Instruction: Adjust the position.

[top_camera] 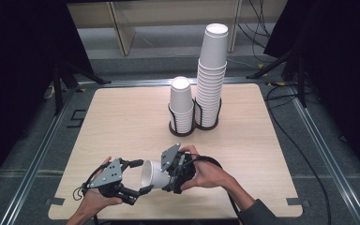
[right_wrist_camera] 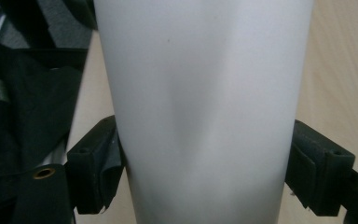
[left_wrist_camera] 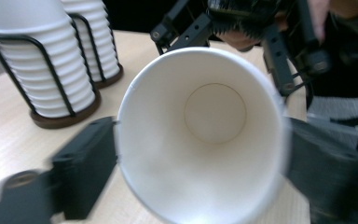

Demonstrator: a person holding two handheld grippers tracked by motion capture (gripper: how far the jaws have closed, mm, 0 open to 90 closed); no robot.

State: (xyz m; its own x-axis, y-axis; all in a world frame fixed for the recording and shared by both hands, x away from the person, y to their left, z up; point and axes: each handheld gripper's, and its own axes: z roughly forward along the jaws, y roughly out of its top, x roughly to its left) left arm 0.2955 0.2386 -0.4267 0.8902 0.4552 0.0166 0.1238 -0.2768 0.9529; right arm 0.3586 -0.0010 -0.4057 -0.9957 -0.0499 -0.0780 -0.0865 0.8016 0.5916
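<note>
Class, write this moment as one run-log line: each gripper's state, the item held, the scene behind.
left gripper: shut on paper cup rim | right gripper: shut on paper cup body | cup stacks in wire holder: behind

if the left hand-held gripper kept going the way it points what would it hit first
Likely the paper cup already between its jaws, its mouth facing the left hand-held gripper. Past it is the right hand-held gripper, clamped on the cup's base end.

Both forearms enter from the bottom of the high view. Left gripper (top_camera: 143, 183) points right, jaws closed onto the rim of a paper cup (top_camera: 152, 174). Right gripper (top_camera: 165, 180) points left, jaws clamped on the cup's body.
</note>
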